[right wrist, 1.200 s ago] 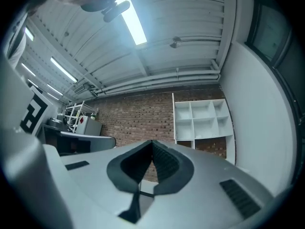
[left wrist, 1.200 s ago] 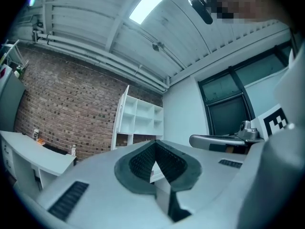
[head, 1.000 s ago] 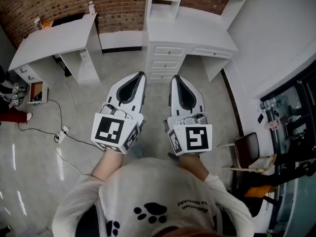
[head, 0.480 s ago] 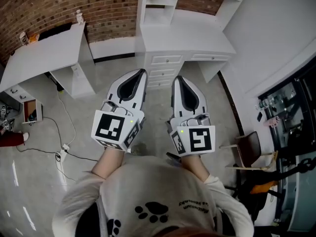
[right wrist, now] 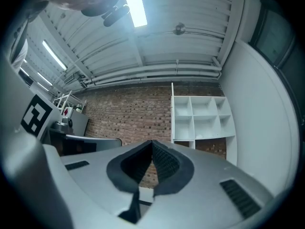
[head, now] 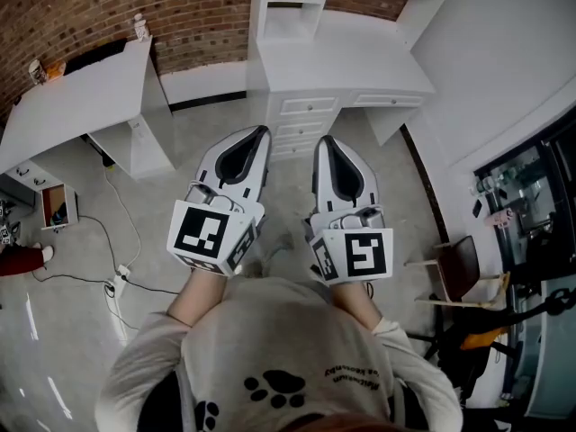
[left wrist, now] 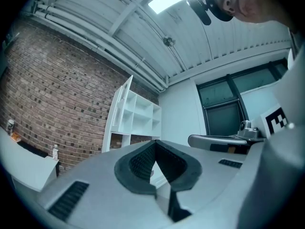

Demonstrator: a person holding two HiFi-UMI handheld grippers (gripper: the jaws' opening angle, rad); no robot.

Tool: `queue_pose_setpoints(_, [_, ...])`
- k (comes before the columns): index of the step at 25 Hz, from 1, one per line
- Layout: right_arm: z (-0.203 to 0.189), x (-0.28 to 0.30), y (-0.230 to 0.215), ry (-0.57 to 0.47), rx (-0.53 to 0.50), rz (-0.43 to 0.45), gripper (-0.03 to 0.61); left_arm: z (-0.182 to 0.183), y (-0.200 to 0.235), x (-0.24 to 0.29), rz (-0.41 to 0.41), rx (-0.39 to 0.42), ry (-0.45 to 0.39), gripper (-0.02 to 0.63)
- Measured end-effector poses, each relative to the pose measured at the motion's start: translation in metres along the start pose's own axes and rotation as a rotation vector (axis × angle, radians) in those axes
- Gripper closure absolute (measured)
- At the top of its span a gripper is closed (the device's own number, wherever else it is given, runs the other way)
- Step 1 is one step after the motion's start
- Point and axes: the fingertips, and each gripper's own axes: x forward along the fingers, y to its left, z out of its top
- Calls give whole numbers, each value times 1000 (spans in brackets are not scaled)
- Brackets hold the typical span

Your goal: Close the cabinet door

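A white shelf unit (head: 297, 3) stands on a white desk with drawers (head: 310, 106) against the brick wall, straight ahead of me. In the left gripper view the shelf unit (left wrist: 138, 120) shows open compartments, and a white panel (left wrist: 119, 106) stands out at its left edge. The right gripper view shows the same shelf unit (right wrist: 202, 116) from the front. My left gripper (head: 262, 131) and right gripper (head: 322, 139) are held side by side above the floor, short of the desk, pointing at it. Both are shut with nothing between the pads. The left gripper (left wrist: 155, 142) and right gripper (right wrist: 152, 142) tips meet.
Another white desk (head: 81, 97) stands to the left, with a small open box (head: 54, 205) and cables (head: 117, 273) on the floor beside it. A chair (head: 459, 268) and dark equipment stand at the right, along a white wall (head: 504, 52).
Both grippers have moved together with the person across the floor. The left desk and floor box have slid leftward in the head view. The jaws have stayed shut.
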Motion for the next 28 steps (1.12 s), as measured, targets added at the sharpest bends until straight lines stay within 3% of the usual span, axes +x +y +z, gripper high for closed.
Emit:
queue_pose_setpoints(11, [-15, 70, -25, -27, 28, 32, 568, -4, 40, 49, 24, 21, -8, 604])
queue_pose_setpoints(28, [-36, 229, -118, -38, 21, 153, 568, -10, 111, 212, 97, 65, -15, 604])
